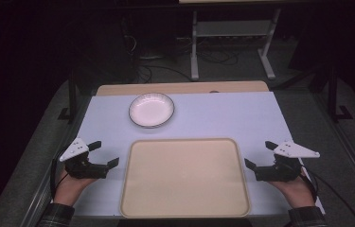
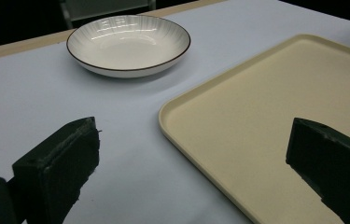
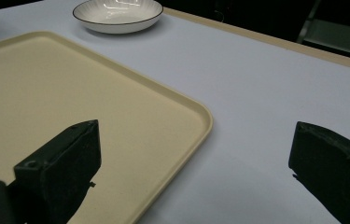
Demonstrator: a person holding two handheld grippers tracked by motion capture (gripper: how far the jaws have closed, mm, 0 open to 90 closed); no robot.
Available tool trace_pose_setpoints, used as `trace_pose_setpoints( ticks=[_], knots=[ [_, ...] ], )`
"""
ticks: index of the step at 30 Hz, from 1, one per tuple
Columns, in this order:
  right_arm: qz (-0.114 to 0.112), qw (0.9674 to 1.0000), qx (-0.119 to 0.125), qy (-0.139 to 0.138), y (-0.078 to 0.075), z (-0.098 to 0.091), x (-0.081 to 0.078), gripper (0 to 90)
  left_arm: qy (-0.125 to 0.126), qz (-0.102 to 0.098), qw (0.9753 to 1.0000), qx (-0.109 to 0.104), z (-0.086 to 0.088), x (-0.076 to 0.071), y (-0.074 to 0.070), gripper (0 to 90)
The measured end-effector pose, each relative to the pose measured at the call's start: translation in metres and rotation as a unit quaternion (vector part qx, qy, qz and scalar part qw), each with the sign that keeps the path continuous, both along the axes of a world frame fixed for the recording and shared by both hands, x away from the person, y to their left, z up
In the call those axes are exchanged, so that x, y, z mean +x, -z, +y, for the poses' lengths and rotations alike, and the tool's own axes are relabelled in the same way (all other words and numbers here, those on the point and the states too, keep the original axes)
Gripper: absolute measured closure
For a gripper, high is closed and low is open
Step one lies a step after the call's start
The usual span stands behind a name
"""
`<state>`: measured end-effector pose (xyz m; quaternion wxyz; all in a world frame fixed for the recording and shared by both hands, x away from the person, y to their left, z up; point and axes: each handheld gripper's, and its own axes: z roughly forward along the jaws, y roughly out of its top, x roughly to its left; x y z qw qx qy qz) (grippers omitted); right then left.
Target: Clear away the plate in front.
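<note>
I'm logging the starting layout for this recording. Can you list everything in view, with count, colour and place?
plate: one, white with a thin dark rim, far left-centre of the table, apart from the tray
tray: one, cream, bare, near centre of the table
table cover: one, pale lilac-white, over a wooden table
metal frame: one, light grey, on the floor beyond the table
left gripper: one, black, open, left of the tray
right gripper: one, black, open, right of the tray

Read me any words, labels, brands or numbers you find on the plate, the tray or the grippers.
None: no readable text on the white plate, the beige tray, the left gripper, the right gripper or the table cover.
</note>
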<state>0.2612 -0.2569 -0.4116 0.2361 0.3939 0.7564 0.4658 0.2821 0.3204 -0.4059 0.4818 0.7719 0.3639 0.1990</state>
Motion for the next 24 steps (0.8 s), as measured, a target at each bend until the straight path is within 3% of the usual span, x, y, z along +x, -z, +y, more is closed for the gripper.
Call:
trace_pose_setpoints(
  ticks=[4,6,24],
  knots=[
    [0.003,1.0,0.003,0.0,0.0,-0.001,0.001,1.6,-0.003,0.008,0.9999,-0.009,0.001,0.002,0.001,2.2],
    [0.008,0.9999,0.012,0.001,0.0,-0.001,0.002,1.6,-0.004,0.014,0.9999,-0.007,0.002,0.005,0.003,2.2],
    [0.011,0.9999,0.01,0.005,-0.004,-0.001,0.004,0.5,-0.013,0.037,0.9992,-0.003,-0.002,0.023,0.002,2.2]
  ],
)
